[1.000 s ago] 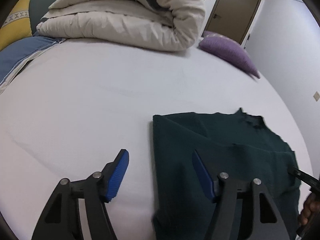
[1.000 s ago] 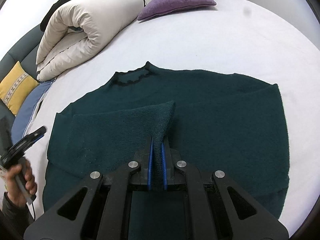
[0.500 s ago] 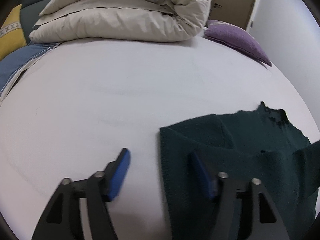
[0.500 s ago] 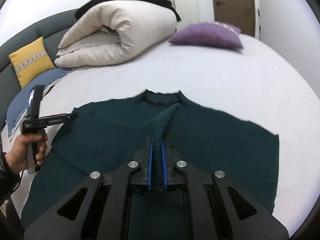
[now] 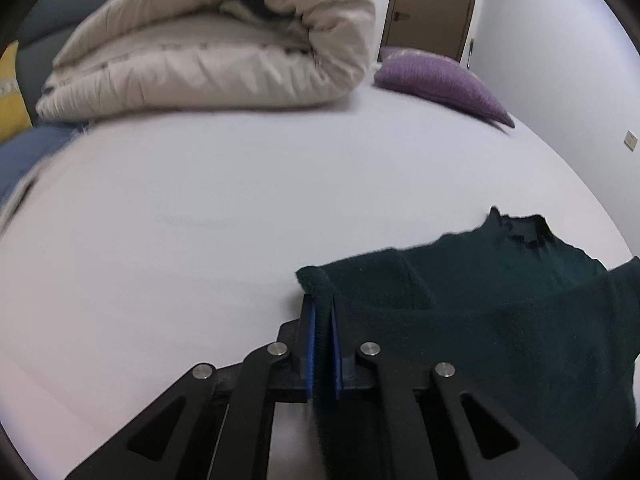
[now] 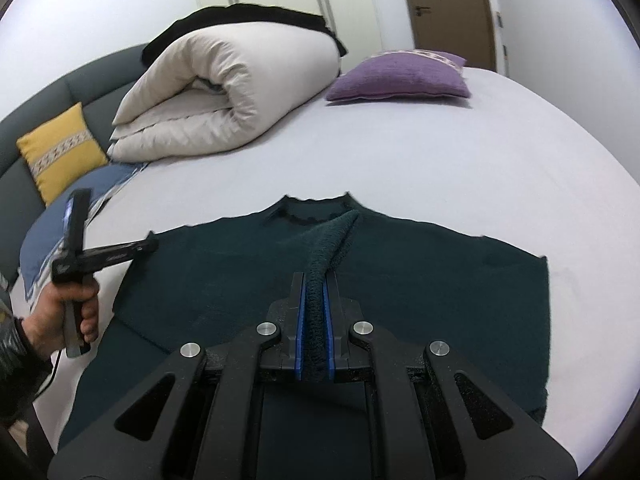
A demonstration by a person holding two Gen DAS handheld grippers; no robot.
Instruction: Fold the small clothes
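Left gripper point(image 5: 321, 308) clamped on folded edge of dark green sweater point(image 5: 500, 320); rest of garment spread to its right on white bed point(image 5: 200, 220). Right gripper point(image 6: 315, 280) pinched shut on raised ridge of the sweater, body lying flat ahead and to both sides. Rolled beige duvet point(image 6: 224, 92) and purple cushion point(image 6: 400, 76) far ahead, yellow cushion point(image 6: 60, 152) far left.

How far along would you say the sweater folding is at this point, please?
Early. Done: the dark green sweater lies on the bed. In hand: left gripper and right gripper each pinch a fold of it. Left: completing the folds.
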